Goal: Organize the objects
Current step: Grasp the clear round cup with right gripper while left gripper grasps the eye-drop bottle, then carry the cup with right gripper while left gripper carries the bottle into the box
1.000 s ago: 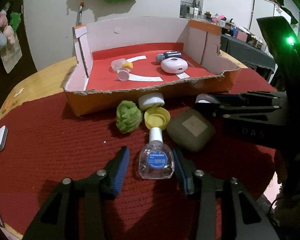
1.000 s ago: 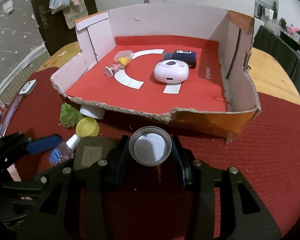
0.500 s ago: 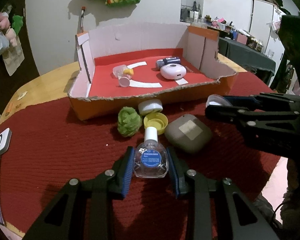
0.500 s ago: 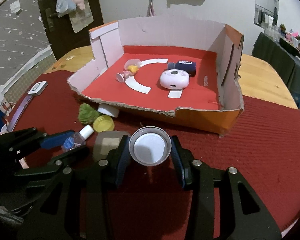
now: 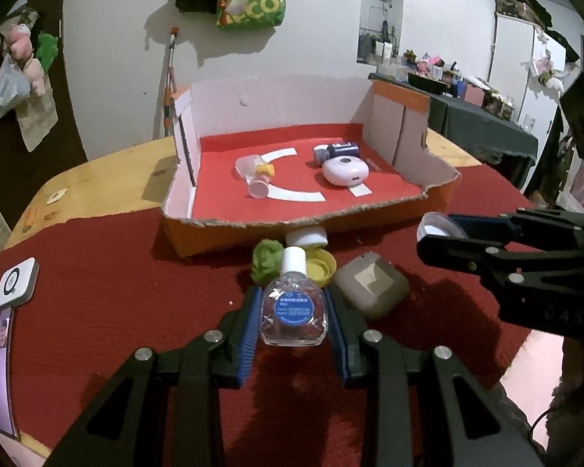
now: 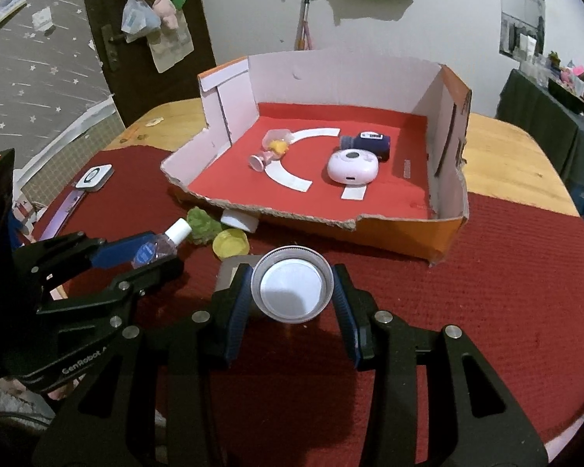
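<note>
Four loose things, a green fuzzy ball point(image 5: 266, 261), yellow cap point(image 5: 320, 269), white cap point(image 5: 306, 236) and grey rounded case point(image 5: 372, 285), lie mid-frame between the torn orange cardboard box point(image 5: 311, 225) and the clear blue-labelled dropper bottle point(image 5: 294, 307) held at lower centre by the left gripper point(image 5: 294, 334) fingers, its white cap pointing boxward, while the right gripper point(image 6: 292, 311) fingers clamp a round silver-rimmed lid point(image 6: 292, 290).

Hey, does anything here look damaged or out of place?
Yes. The cardboard box has a ragged, torn front edge, and a small clear bottle lies tipped over on its red floor.

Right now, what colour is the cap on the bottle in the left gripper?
White. The bottle cap shows best in the left wrist view.
</note>
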Motion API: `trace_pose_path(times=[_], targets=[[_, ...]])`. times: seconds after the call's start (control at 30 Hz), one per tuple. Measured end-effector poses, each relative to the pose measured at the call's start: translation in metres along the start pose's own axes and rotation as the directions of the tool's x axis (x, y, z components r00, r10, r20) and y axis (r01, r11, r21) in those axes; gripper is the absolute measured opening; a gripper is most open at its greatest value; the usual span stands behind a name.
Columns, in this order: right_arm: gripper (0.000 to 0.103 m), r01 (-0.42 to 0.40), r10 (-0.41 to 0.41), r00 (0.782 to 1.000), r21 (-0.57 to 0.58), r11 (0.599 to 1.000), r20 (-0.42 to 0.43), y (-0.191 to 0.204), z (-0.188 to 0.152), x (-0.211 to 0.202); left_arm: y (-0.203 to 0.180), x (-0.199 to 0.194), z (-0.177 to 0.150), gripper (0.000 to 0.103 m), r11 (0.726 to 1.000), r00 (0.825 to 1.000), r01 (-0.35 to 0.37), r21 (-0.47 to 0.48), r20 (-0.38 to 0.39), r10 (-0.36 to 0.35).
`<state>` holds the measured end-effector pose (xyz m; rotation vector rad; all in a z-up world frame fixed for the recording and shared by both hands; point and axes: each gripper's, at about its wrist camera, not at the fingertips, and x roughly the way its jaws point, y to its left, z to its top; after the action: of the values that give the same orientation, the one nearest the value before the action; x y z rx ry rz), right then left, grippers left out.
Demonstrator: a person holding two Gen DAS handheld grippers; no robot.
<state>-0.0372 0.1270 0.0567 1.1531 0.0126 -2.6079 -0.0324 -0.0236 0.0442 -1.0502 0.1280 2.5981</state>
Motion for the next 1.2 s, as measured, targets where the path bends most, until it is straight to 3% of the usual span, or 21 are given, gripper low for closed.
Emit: trace_pose_path(times=[0.9, 1.2], targets=[[0.039, -0.061, 0.062, 0.998, -0.025, 0.998, 0.027, 0.001, 0.034, -0.006, 0.011, 0.005, 0.044, 0.034, 1.000, 0.999, 0.019, 0.006, 0.035, -0.019], [0.039, -0.054, 0.054, 0.998, -0.022, 0.998, 0.021, -0.012, 0.053, 0.005, 0.015, 0.025, 0.065, 0.034, 0.999, 0.999, 0.051, -0.001, 0.007, -0.051]])
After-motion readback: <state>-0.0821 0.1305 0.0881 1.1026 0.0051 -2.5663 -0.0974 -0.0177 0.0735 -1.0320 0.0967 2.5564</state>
